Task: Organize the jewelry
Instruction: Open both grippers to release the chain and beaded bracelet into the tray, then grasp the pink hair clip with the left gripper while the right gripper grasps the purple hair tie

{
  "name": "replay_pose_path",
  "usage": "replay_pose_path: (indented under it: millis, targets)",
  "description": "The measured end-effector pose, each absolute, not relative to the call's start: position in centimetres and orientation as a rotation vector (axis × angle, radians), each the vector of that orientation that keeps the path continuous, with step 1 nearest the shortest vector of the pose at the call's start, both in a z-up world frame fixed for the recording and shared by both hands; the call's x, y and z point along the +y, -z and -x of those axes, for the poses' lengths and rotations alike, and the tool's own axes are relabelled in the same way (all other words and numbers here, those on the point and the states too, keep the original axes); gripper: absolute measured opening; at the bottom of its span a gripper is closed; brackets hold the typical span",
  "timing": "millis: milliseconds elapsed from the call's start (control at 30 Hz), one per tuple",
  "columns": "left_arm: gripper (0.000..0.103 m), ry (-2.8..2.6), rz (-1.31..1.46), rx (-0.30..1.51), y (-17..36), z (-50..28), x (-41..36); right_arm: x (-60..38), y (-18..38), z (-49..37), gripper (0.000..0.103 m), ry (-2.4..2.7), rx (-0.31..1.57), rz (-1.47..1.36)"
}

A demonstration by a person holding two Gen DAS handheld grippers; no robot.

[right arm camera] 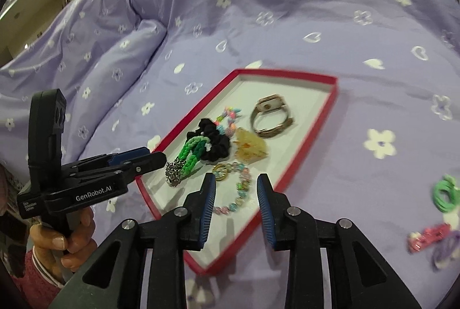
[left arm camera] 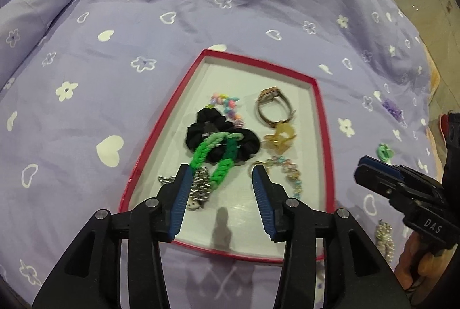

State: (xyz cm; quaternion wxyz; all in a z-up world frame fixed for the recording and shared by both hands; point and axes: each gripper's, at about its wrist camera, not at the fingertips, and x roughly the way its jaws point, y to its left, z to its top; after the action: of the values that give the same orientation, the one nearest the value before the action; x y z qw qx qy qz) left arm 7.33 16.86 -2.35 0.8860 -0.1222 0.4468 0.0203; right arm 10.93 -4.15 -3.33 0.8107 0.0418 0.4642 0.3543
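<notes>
Left wrist view: at the bottom of the frame the left gripper (left arm camera: pixel 221 173) is seen with its blue-padded jaws spread and nothing pinched between them, above the near end of a shallow red-rimmed tray with a white floor (left arm camera: pixel 322 107). Just beyond the pads a bright green chunky chain with a silver metal chain at its end (left arm camera: pixel 218 162) lies partly over a black fabric scrunchie (left arm camera: pixel 201 133). To the right of these a pastel beaded bracelet with a gold ring (left arm camera: pixel 290 171) is seen, then an amber translucent hair claw (left arm camera: pixel 280 136), and farther up a gold-cased wristwatch with a brown strap (left arm camera: pixel 273 104) beside a string of multicoloured beads (left arm camera: pixel 227 104). Everything rests on a lilac bedsheet printed with white hearts and flowers (left arm camera: pixel 143 21).

In the right wrist view the right gripper (right arm camera: pixel 236 182) is shown at lower centre, jaws likewise parted and empty, over the beaded bracelet. At the right edge, off the tray, a green coiled hair tie (right arm camera: pixel 444 194) and a pink glittery hair clip (right arm camera: pixel 428 237) lie on the sheet. At the lower left a hand (right arm camera: pixel 72 237) is seen gripping the other tool's handle.
</notes>
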Motion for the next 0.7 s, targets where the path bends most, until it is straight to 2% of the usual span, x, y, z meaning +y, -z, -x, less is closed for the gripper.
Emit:
replay_pose_path:
  millis: [700]
  targets:
    - [0.049,0.104,0.18,0.94,1.0,-7.1,8.5,-22.4,3.3,-8.7,0.041,-0.422,0.963,-0.233]
